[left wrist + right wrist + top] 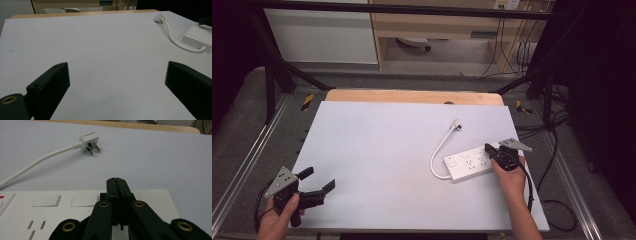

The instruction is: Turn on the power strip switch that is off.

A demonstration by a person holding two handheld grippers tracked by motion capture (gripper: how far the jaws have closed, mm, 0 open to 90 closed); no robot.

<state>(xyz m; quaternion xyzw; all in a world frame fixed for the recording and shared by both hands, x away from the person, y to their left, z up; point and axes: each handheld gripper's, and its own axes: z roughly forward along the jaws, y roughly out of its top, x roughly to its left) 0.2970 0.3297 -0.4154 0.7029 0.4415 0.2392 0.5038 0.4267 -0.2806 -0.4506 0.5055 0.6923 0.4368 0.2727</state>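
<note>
The white rectangular plastic power strip [471,166] lies flat on the pale grey worktop [377,160], at abt 4 o'clock from the worktop's centre, long axis running roughly 8-to-2 o'clock in the high view. Its white round cord [438,152] loops off the strip's 9 o'clock end and curves up toward 12, ending in a white three-pin plug [456,124] that rests on the worktop, well apart from the strip.

Right claw [488,149]: jaws fully together, nothing between them. In the right gripper view the tips [116,185] sit over the strip's top face [47,213], at the end away from the cord, just beside the row of flat square switches [46,200]; can't tell whether the tips press the surface or hang just above it. The plug [89,141] lies at abt 11 o'clock from the tips in that view, pins pointing toward 4.

Left claw [318,180]: jaws wide apart, empty, held at the worktop's 8 o'clock corner, well apart from the strip. In the left gripper view, bare worktop [105,50] lies between the two black jaws, w/ strip [197,37] and plug [160,18] far off at 1–2 o'clock.
</note>
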